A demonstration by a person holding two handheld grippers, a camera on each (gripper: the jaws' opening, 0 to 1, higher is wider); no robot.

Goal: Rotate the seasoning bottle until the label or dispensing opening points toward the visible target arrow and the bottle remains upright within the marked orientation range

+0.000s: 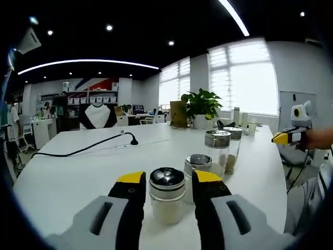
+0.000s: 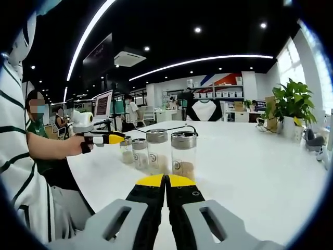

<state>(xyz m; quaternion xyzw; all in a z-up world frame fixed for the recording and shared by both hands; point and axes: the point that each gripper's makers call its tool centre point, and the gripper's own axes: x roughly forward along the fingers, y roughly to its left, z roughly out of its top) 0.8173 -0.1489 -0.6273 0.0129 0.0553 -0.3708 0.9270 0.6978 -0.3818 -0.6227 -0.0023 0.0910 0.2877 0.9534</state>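
Observation:
A short seasoning bottle [image 1: 167, 200] with a shiny metal lid and pale powder inside stands upright on the white table [image 1: 78, 172]. My left gripper [image 1: 167, 178] is open, its yellow-tipped jaws standing on either side of the bottle with narrow gaps. In the right gripper view the same gripper [image 2: 117, 138], held by a hand, sits by the leftmost small bottle [image 2: 126, 150]. My right gripper [image 2: 165, 182] is shut with nothing in it, low over the table in front of the row of bottles.
Three more bottles stand in the row: a short one [image 1: 197, 165] and two tall ones [image 1: 217, 148] [image 1: 233, 145]. A black cable [image 1: 88, 148] crosses the far table. A potted plant [image 1: 202, 107] stands at the back. A seated person [image 2: 21, 156] is beside the table edge.

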